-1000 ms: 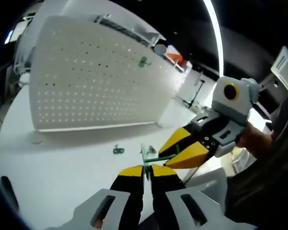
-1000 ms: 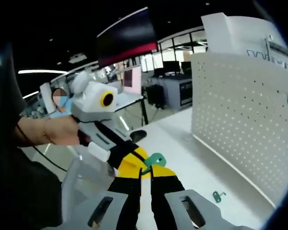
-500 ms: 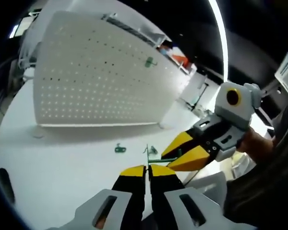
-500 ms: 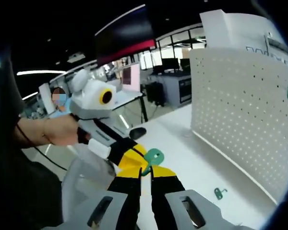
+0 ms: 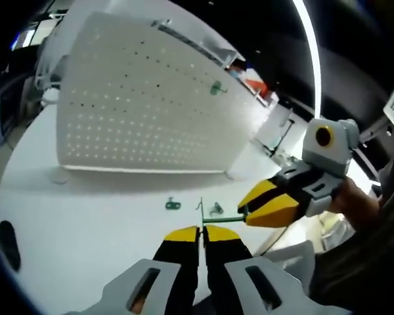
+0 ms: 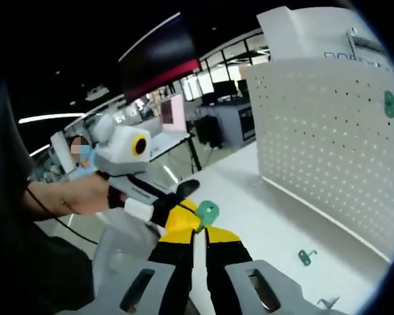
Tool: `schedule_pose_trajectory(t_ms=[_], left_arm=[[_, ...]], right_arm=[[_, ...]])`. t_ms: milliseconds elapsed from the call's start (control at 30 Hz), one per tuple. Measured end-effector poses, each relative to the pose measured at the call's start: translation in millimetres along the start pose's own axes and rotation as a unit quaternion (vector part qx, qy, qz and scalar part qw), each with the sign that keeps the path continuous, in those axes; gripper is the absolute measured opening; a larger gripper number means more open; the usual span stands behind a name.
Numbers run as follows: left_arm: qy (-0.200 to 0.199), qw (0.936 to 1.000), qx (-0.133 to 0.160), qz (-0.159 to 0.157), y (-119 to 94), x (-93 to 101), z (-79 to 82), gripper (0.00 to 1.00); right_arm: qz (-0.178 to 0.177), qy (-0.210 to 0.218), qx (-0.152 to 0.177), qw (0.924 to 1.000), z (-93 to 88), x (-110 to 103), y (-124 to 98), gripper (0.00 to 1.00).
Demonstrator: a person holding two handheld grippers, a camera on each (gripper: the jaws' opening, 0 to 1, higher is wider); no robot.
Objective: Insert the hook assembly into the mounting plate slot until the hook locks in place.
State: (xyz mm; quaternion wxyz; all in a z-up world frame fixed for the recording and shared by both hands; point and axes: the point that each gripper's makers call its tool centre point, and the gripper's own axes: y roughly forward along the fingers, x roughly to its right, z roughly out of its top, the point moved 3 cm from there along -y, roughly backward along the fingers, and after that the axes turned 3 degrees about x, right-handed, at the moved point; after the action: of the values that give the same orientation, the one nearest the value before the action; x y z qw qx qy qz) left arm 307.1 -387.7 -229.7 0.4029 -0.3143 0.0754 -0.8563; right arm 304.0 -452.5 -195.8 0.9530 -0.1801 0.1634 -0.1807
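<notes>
The white pegboard (image 5: 144, 111) stands upright at the back of the white table (image 5: 85, 216), and one green hook (image 5: 216, 86) already hangs high on it; the right gripper view shows the same board (image 6: 328, 138) with that hook (image 6: 389, 104). In front of the board the two grippers meet above the table. The left gripper (image 5: 201, 231) has its jaws pressed together on a thin metal piece that sticks up between the tips. The right gripper (image 5: 249, 209) pinches a slim green hook assembly (image 5: 224, 220), whose rounded green plate (image 6: 206, 211) shows just past the tips of the right gripper (image 6: 201, 231) in its own view.

Both parts are held by narrow edges only, so pushing them together off-line could twist one out of its jaws, and the hook would not lock.

Counted: one pegboard, two grippers, one hook on the board, one green spare hook (image 5: 173, 205) and one grey clip (image 5: 216, 209) lying loose on the table.
</notes>
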Motion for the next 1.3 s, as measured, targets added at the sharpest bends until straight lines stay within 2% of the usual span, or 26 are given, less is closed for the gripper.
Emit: schedule_pose_trajectory(t_ms=[133, 233, 300, 367, 500, 567, 600, 700, 833, 900, 967, 1133, 1300], left_arm=[[0.004, 0.9999, 0.005, 0.011, -2, -4.4, 1.4, 0.01], [0.004, 0.9998, 0.009, 0.018, -4, -6.6, 2.5, 0.01], [0.006, 0.9995, 0.016, 0.027, -6, -9.1, 3.8, 0.01], [0.034, 0.9980, 0.015, 0.051, -9, -14.1, 4.4, 0.01], [0.032, 0.9972, 0.032, 0.060, -11, -13.9, 7.9, 0.02], [0.077, 0.9929, 0.024, 0.087, -14, -18.6, 9.8, 0.02], [0.084, 0.9920, 0.028, 0.090, -14, -17.5, 11.9, 0.02], [0.083, 0.9920, 0.047, 0.083, -14, -9.8, 18.1, 0.02], [0.087, 0.9918, 0.051, 0.078, -8, -6.5, 21.1, 0.02], [0.071, 0.9940, 0.055, 0.062, -4, -1.4, 21.2, 0.02], [0.036, 0.9973, 0.051, 0.038, 3, 5.5, 16.8, 0.02], [0.049, 0.9964, 0.053, 0.045, 6, 10.6, 14.1, 0.02], [0.059, 0.9950, 0.069, 0.042, 6, 18.2, 20.9, 0.02]], right_arm=[[-0.002, 0.001, 0.001, 1.0000, -1.1, 0, -3, 0.03], [-0.016, 0.035, -0.002, 0.9993, -3.0, 4, -8, 0.02], [-0.025, 0.040, 0.016, 0.9988, 1.3, 7, -12, 0.01], [-0.028, 0.053, 0.020, 0.9980, 2.1, 10, -15, 0.02], [-0.038, 0.064, 0.028, 0.9968, 3.5, 12, -21, 0.05], [-0.047, 0.064, 0.029, 0.9964, 4.0, 13, -25, 0.05], [-0.051, 0.069, 0.036, 0.9957, 5.7, 14, -27, 0.05], [-0.052, 0.098, 0.053, 0.9923, 8.7, 14, -31, 0.06], [-0.058, 0.107, 0.066, 0.9903, 11.7, 13, -34, 0.08], [-0.061, 0.118, 0.075, 0.9884, 12.1, 13, -34, 0.09], [-0.067, 0.139, 0.087, 0.9842, 13.1, 13, -34, 0.08], [-0.075, 0.139, 0.092, 0.9831, 10.6, 10, -30, 0.09], [-0.078, 0.181, 0.121, 0.9728, 12.5, 12, -26, 0.10]])
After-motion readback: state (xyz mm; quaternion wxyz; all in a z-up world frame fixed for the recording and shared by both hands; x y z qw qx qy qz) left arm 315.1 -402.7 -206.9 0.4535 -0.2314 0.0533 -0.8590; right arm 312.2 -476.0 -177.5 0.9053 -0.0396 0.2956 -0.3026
